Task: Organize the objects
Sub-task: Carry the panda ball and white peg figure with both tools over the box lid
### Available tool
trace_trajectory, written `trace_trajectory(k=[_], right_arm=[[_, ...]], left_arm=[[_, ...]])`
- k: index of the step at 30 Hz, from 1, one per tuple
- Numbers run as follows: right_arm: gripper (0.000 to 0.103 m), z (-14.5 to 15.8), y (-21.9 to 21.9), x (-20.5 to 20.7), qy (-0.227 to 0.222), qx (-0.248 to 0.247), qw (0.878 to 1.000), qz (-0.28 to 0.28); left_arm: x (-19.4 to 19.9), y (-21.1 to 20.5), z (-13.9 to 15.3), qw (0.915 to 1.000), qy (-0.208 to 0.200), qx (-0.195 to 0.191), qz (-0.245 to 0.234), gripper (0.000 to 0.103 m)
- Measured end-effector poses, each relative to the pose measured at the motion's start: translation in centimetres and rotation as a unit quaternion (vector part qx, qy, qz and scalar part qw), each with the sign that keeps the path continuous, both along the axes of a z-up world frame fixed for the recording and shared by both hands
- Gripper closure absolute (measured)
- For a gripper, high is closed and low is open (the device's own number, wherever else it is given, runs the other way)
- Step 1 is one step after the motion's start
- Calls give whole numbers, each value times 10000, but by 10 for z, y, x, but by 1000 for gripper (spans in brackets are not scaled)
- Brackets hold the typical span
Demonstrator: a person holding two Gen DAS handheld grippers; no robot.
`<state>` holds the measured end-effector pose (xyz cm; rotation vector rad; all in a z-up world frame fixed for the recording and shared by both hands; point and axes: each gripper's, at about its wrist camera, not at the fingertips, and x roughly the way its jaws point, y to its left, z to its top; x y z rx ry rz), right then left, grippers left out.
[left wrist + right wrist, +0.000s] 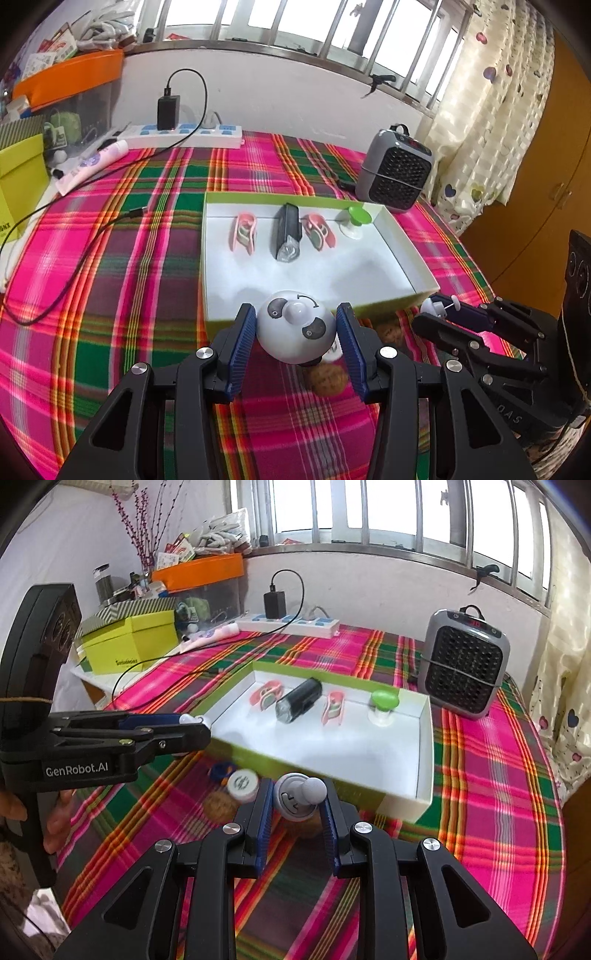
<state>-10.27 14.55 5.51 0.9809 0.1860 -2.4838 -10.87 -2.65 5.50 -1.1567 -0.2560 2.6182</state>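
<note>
My left gripper [296,325] is shut on a white panda-faced round toy [295,330], held above the plaid cloth just before the near wall of the white tray with green rim [391,295]. My right gripper [298,801] is shut on a small white-grey knob toy [301,794]; it also shows in the left wrist view [437,306], near the tray's near right corner. In the tray lie two pink clips [243,230] [319,230], a black bike light [287,232] and a green-topped suction cup [356,219].
On the cloth before the tray lie two walnuts [327,378] [221,805], a small white round lid [242,782] and a blue ring [221,770]. A grey heater [395,170] stands at the back right. A power strip [184,134], cables and boxes [129,642] stand at the left.
</note>
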Motion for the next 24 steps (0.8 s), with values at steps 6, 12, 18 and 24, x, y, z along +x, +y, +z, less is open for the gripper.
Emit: trace_trajectory(k=[6, 12, 18, 24], right_arm=[[77, 0, 3, -20, -18, -25, 9999, -96], [77, 1, 5, -44, -28, -5, 9998, -186], [77, -4, 6, -66, -94, -21, 9995, -300], [77, -12, 6, -88, -229, -2, 9990, -380]], left_arm=[[-17, -1, 0, 10000, -11, -5, 27, 59], [-36, -2, -2, 10000, -5, -58, 59, 59], [-53, -6, -6, 9999, -34, -93, 116, 59], [-67, -7, -11, 9998, -73, -164, 122, 59]])
